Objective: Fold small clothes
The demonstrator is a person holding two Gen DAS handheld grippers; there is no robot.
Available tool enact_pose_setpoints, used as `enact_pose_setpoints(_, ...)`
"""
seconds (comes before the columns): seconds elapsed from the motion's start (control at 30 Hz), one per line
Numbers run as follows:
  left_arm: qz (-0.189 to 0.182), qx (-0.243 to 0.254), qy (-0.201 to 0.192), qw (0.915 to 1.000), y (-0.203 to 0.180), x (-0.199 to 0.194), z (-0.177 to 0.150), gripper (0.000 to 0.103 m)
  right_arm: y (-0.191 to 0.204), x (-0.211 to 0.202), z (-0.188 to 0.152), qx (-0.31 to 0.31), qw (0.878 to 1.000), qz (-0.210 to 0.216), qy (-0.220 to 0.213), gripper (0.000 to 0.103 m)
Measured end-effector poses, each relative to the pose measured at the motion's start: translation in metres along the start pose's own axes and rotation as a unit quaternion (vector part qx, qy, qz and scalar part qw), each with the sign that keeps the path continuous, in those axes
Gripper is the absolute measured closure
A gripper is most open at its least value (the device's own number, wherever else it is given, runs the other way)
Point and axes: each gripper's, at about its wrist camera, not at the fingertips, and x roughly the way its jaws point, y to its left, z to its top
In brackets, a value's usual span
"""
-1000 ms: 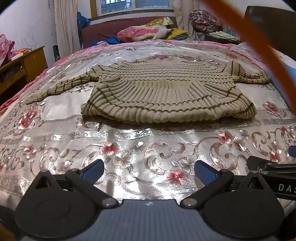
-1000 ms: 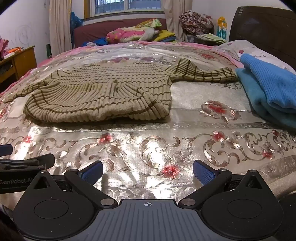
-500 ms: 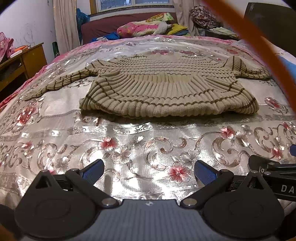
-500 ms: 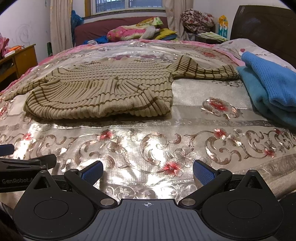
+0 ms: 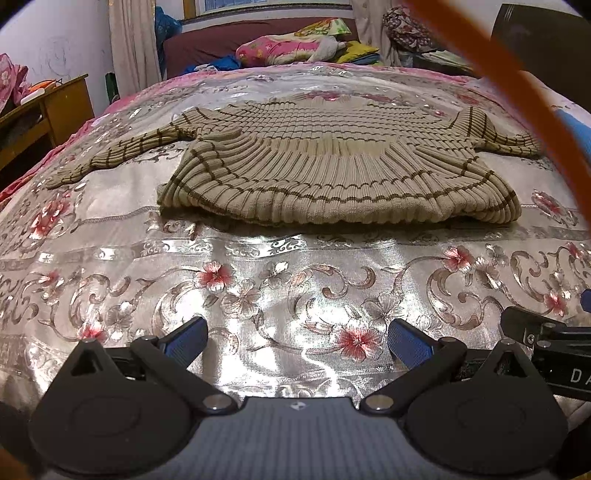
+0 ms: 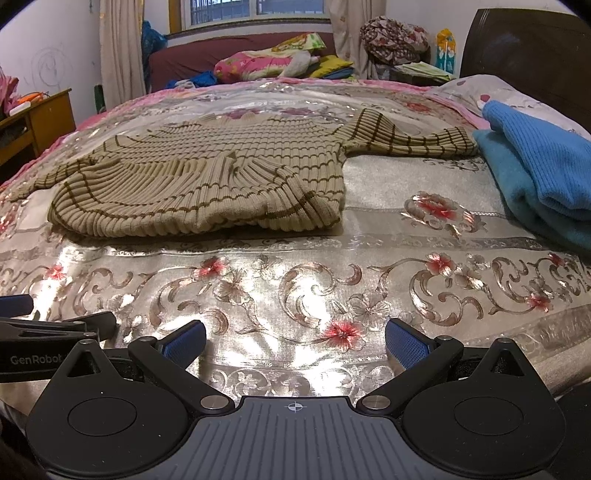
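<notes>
While both jaws are standing wide and empty, left gripper [image 5: 297, 338] and right gripper [image 6: 295, 338] are hovering over the floral satin bedspread [image 6: 280, 295], the beige brown-striped ribbed knit sweater [image 5: 332, 173] lying well ahead.

Beige brown-striped sweater [image 5: 332, 173], silver floral bedspread [image 5: 295, 280], blue clothes [image 6: 535, 177]

Barred window [image 6: 255, 11] above maroon sofa [image 6: 221, 55]; curtains [image 6: 120, 48] flank it; wooden desk [image 6: 44, 118] left, dark headboard [image 6: 532, 55] right.
</notes>
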Motion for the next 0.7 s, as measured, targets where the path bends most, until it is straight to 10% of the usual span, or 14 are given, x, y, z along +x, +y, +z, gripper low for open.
enact_pose_setpoints(0.7, -0.021, -0.031, 0.007, 0.9993, 0.0094, 0.0051, -0.0055, 0.000, 0.0014, 0.0001, -0.0001, -0.003, 1.000, 0.004, 0.001, 0.000)
